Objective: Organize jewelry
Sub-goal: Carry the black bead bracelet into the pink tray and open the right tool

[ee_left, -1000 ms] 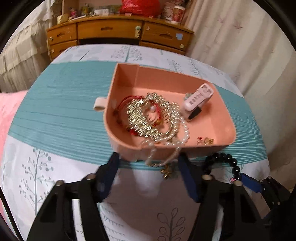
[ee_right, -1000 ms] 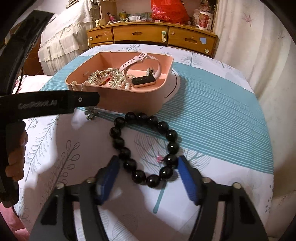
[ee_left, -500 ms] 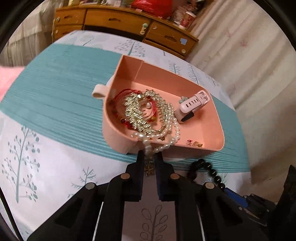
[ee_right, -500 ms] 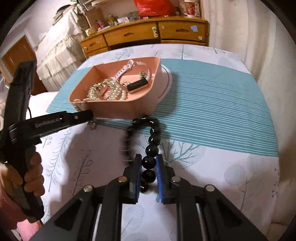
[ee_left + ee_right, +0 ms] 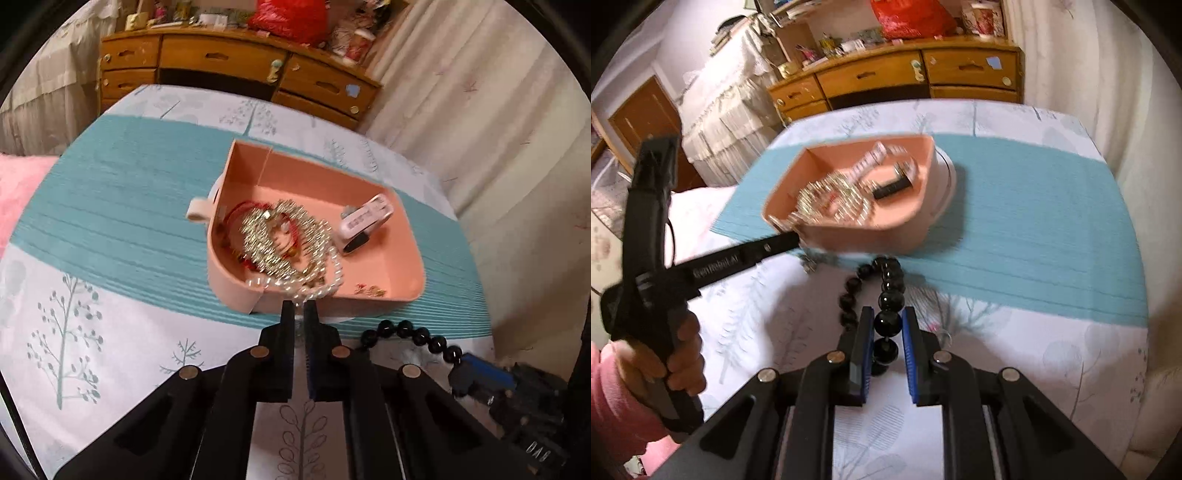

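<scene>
Both tongs were engaged. My left tongs (image 5: 299, 309) were pinched shut on the dangling end of the pearl necklace (image 5: 295, 284), right at the near wall of the pink tray (image 5: 388, 206). My right tongs (image 5: 888, 325) were clamped on one bead of the black bead bracelet (image 5: 886, 295), the rest of the loop trailing over the bed cover (image 5: 1034, 332) toward the tray.

Judgement on the step: the pearl strand needs lifting clear of the rim and laying inside, not dragging, since it lay tangled with the gold chain (image 5: 280, 240) and red cord (image 5: 240, 210); a pull outward would likely haul the whole pile over the wall. For the bracelet, I would raise it until the loop hangs free, carry it above the rim, then release over bare tray floor near the white watch (image 5: 365, 221).

Appearance: pearls small, white, glossy, one loop draped across the rim. The bracelet's beads were large, round, shiny black, strung closely; they should roll and swing when lifted. Two tiny earrings (image 5: 369, 290) sat at the tray's near right corner. Motion blur softened the tray in the right wrist view.
</scene>
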Demonstrator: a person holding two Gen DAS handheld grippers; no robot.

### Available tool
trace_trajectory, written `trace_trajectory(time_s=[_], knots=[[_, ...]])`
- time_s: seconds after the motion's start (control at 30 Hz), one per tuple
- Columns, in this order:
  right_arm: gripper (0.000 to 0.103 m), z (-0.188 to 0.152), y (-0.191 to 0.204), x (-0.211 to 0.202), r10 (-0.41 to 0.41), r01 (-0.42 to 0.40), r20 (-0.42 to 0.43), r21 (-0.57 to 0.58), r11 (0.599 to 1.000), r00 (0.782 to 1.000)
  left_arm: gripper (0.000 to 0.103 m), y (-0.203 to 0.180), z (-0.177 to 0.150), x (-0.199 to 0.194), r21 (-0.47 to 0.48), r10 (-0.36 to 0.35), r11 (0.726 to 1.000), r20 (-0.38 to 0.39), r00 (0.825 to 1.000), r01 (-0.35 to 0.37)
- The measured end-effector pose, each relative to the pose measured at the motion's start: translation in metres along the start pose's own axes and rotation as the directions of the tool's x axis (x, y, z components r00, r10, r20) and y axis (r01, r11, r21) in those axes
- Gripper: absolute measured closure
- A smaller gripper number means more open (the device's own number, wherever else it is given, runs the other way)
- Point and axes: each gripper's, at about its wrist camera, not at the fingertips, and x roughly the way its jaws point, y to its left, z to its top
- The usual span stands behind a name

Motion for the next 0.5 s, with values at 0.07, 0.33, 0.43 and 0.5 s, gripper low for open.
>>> trace_trajectory(time_s=[0.07, 0.33, 0.43, 0.5], knots=[[0.088, 0.009, 0.004, -0.008, 0.030, -0.030, 0.030, -0.015, 0.999, 0.999, 0.101, -0.002, 0.004, -0.008, 0.017, -0.011, 1.000, 0.022, 1.000, 0.011], [0.088, 0.041, 0.019, -0.031, 0.109, -0.102, 0.123, -0.066, 0.993, 0.986, 0.101, -0.008, 0.028, -0.031, 0.036, -0.025, 0.999, 0.095, 0.995, 0.022], [0.088, 0.054, 0.023, -0.039, 0.120, -0.109, 0.153, -0.082, 0.991, 0.981, 0.101, -0.010, 0.037, -0.033, 0.031, -0.017, 0.999, 0.092, 0.996, 0.014], [0.088, 0.065, 0.026, -0.045, 0.138, -0.122, 0.195, -0.095, 0.988, 0.971, 0.101, -0.009, 0.039, -0.032, 0.026, -0.004, 1.000, 0.086, 0.996, 0.002]])
